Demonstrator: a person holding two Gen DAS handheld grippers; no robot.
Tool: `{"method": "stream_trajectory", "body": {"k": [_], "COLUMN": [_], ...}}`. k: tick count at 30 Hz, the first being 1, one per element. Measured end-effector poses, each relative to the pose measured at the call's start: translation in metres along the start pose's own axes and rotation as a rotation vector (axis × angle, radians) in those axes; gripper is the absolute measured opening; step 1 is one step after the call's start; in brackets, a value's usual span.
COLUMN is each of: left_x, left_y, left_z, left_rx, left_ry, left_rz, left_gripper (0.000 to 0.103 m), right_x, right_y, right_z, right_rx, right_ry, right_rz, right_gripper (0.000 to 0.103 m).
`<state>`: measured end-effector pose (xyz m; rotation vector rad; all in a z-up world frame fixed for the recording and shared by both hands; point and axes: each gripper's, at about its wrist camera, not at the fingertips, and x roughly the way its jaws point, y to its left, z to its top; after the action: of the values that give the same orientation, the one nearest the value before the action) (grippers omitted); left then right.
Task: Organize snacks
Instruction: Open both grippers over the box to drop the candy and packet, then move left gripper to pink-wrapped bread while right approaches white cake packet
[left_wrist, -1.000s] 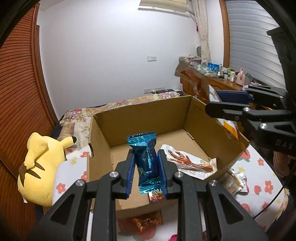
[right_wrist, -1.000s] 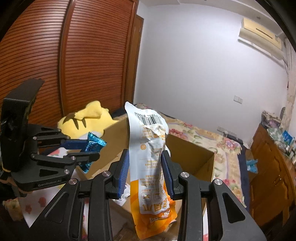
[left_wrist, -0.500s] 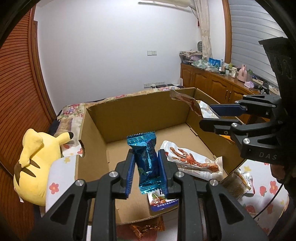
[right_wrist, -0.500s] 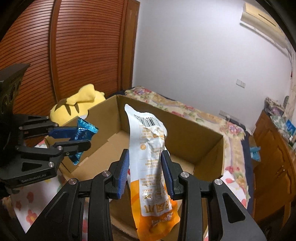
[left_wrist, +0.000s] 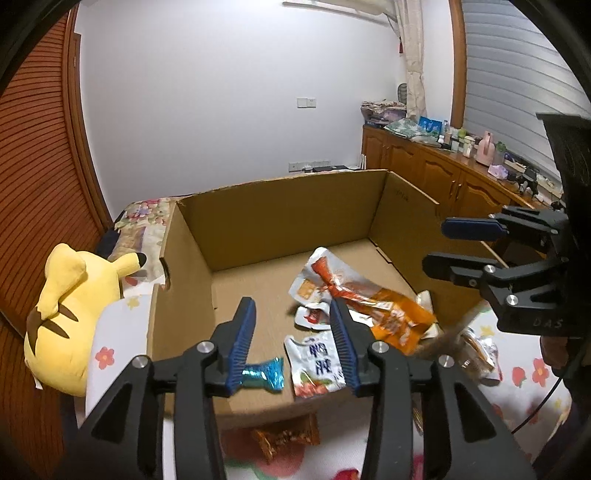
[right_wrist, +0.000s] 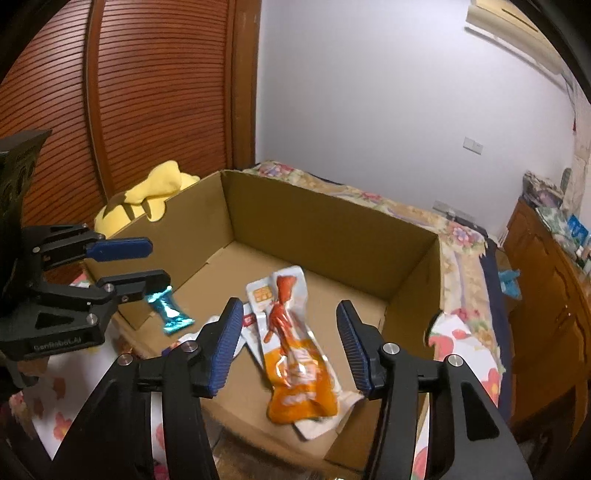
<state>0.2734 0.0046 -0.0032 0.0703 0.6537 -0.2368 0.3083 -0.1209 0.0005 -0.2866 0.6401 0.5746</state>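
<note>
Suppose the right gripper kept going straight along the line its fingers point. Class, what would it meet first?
Most likely the long orange and white snack pouch lying on the floor of the open cardboard box. It sits loose between the opening jaws of the right gripper, though fisheye depth is uncertain.

My left gripper (left_wrist: 291, 343) and right gripper (right_wrist: 286, 343): black angular frames, silver screws at the joints, ribbed blue pads (right_wrist: 225, 345) lining the fingers, faint white lettering on each body.
</note>
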Motion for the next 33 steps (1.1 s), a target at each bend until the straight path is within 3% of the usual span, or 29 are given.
{"method": "stream_trajectory", "body": {"k": [16, 23, 33], "left_x": [-0.077, -0.069, -0.042], "left_y": [-0.039, -0.048, -0.056], "left_z": [-0.049, -0.084, -0.127], "left_rx": [0.089, 0.073, 0.068], "left_ry": [-0.047, 0.003, 0.105], "left_rz": [-0.037, -0.076, -0.085], "left_gripper": [0.055, 0.063, 0.064], "right_x": [-0.093, -0.101, -0.089], "right_y": [0.023, 0.015, 0.017], "right_z": [-0.066, -0.096, -0.140], "right_rx": [0.072, 0.128, 0.165], "right_ry": [-0.096, -0.066, 0.001], "right_rz": [-0.048, -0.064, -0.057], "right_gripper": [0.069, 0.069, 0.069]}}
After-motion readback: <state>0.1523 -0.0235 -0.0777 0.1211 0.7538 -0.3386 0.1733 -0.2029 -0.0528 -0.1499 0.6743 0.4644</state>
